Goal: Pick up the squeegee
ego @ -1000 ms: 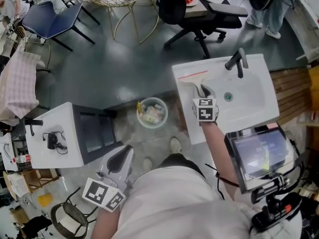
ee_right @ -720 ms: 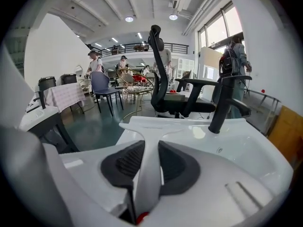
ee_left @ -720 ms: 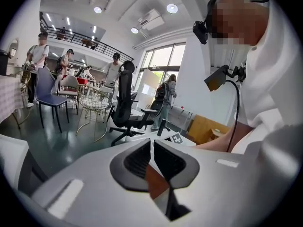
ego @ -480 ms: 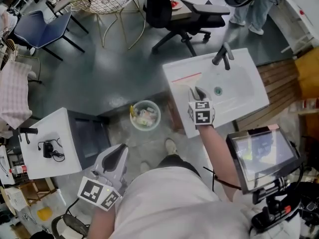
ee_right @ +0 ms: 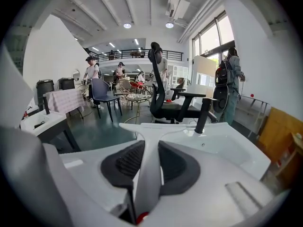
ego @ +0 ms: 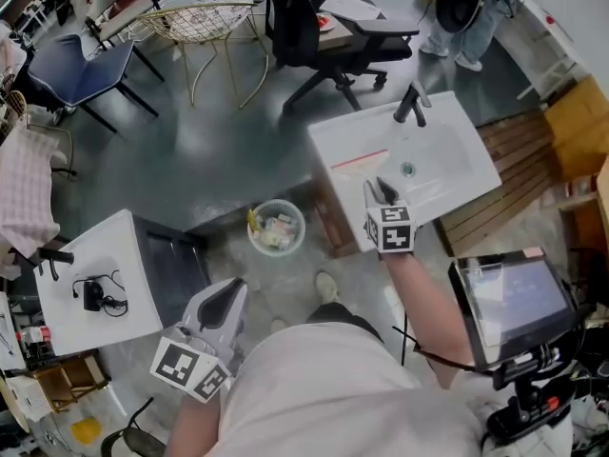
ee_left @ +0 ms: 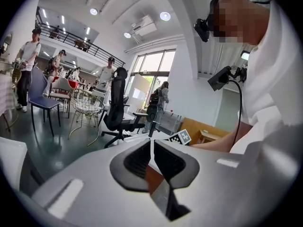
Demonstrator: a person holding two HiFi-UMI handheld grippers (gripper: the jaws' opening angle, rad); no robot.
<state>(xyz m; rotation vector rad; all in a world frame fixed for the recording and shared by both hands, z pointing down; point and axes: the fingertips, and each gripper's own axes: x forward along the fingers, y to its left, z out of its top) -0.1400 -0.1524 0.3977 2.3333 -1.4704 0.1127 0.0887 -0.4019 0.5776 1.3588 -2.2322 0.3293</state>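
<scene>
My right tool (ee_right: 150, 150) is pinching the squeegee (ee_right: 151, 126) by its white handle. The handle runs up between the dark pads to the crossbar blade. That blade hangs over the near left part of the white sink (ego: 461, 174), with the black faucet (ego: 411, 105) at the far side. My left tool (ee_left: 151, 156) is pressed together with nothing in it, held low by my side, well apart from the sink. A waste bin (ego: 276, 227) stands on the floor between the two tools.
</scene>
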